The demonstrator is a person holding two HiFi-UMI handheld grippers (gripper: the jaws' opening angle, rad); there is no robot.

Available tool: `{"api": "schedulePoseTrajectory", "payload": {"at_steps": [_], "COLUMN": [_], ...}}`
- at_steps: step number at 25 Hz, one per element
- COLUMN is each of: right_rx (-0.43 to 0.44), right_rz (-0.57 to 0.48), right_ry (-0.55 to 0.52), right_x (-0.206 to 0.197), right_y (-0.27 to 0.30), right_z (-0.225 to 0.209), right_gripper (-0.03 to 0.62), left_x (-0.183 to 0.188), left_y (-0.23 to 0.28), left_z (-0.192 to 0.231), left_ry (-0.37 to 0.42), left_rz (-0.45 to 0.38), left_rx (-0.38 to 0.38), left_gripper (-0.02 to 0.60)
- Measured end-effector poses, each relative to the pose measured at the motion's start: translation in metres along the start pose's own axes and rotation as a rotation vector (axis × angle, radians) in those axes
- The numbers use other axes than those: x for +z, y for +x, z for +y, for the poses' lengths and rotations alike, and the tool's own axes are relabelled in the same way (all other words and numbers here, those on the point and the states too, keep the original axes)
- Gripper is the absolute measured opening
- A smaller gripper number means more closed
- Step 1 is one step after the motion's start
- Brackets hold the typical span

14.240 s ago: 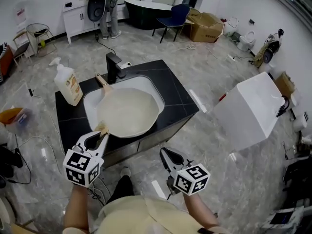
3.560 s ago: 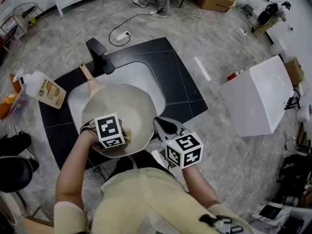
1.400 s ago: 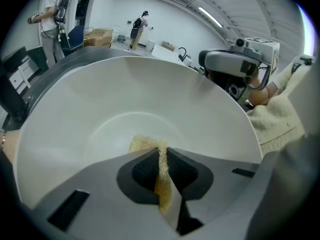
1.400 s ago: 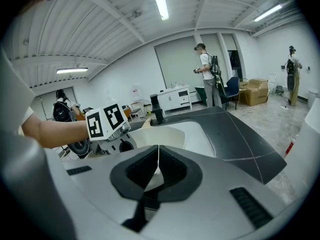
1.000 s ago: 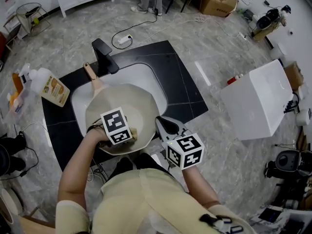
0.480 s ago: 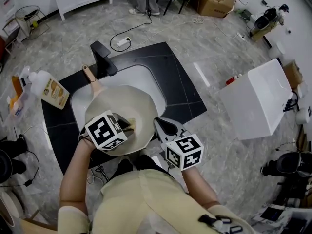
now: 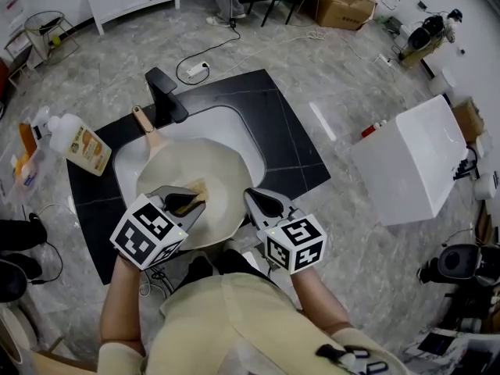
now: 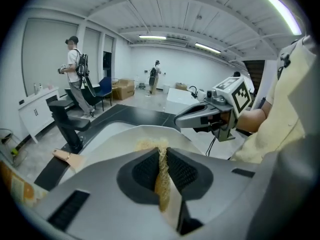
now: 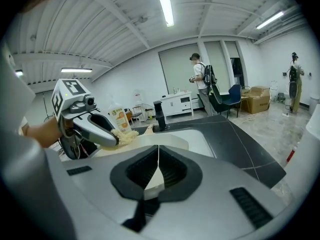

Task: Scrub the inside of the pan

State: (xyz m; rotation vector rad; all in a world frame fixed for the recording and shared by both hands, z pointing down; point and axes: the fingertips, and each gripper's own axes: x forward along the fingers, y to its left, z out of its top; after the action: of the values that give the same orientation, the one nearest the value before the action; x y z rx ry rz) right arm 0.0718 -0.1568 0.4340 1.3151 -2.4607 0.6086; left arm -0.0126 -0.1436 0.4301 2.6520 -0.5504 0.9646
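as right tool (image 7: pixel 255 198) clamps pan (image 7: pixel 230 166), left tool (image 7: pixel 186 202) drew back with scrubber (image 7: pixel 196 187).

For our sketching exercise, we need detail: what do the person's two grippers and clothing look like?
The left gripper and right gripper look alike: pale grey shells tapering to jaws with black ribbed pads, each carrying a white cube printed with black square markers. A black cable hangs under the right one. The person wears a pale yellow short-sleeved top.
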Motion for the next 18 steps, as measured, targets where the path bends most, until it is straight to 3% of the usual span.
{"api": "schedulePoseTrajectory", "payload": {"at_steps": [12, 18], "right_rx": [0.018, 0.014], "right_rz": [-0.026, -0.016], "right_ry": [-0.02, -0.01], "right_x": [0.009, 0.009], "right_y": [-0.004, -0.005], "right_z": [0.015, 0.015], "right_gripper": [0.015, 0.015], "left_x": [0.005, 0.001], "left_y": [-0.042, -0.053], "left_z": [0.014, 0.021], "left_ry": [-0.098, -0.134], "left_rz": [-0.17, -0.177], "left_rx": [0.202, 0.27], "left_gripper": [0.035, 0.035]}}
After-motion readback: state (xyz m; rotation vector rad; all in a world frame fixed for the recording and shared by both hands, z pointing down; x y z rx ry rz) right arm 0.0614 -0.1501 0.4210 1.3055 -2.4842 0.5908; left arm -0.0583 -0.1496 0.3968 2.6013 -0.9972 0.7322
